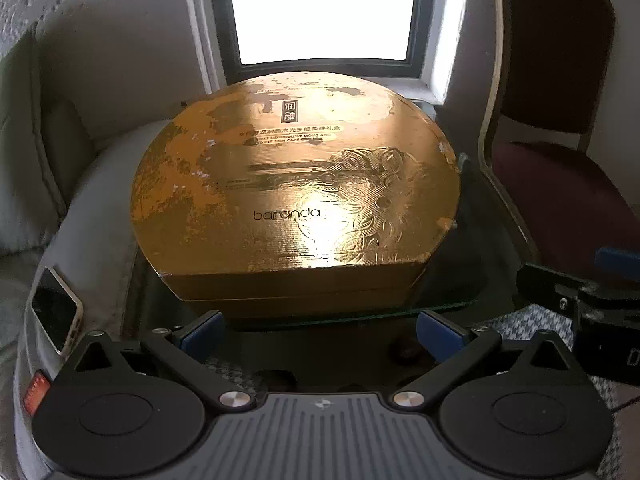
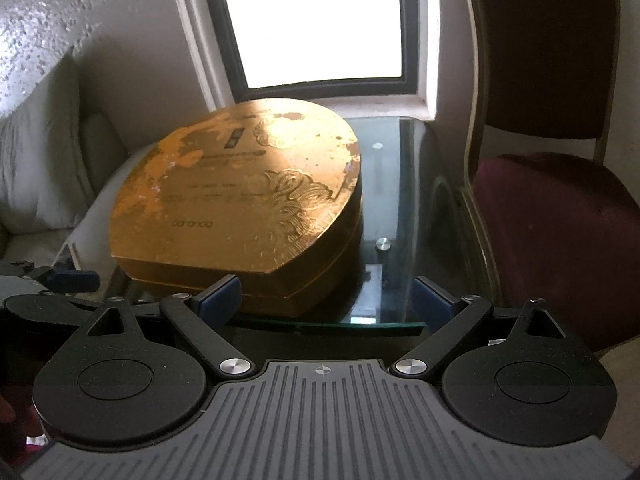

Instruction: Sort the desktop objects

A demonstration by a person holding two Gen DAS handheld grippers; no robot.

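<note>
Found the gold box (image 1: 296, 184) lying shut, lid seated flush, on the glass table (image 1: 494, 248) under the window (image 1: 324, 12). Placed it dead ahead of the left gripper (image 1: 320, 328), flat front edge square to the fingers and just beyond their tips, rounded back bulging toward the window. Read no strong long axis in it: nearly as wide as deep, broad and shallow. From the right gripper (image 2: 326, 296), saw the same box (image 2: 240, 200) off to the left of centre, with bare glass (image 2: 396, 184) straight ahead instead. Judged the left one the better aligned and probably the nearer. Noted both pairs of fingers spread wide with nothing between them, blue pads facing bare air, though the box looked wider than either spread. Took the lid for foil-faced card: glossy, embossed with floral scrollwork at the right, scuffed to dull orange patches at the left, likely slippery under the pads. Noticed a steel stud (image 2: 383, 245) set in the glass beside the box, a phone (image 1: 56, 312) on the grey sofa arm (image 1: 100, 208) at left, and a maroon chair (image 2: 552, 208) at right. Spotted no loose items on the glass; could not tell whether things already lay stowed inside the box or whether it awaited opening.
</note>
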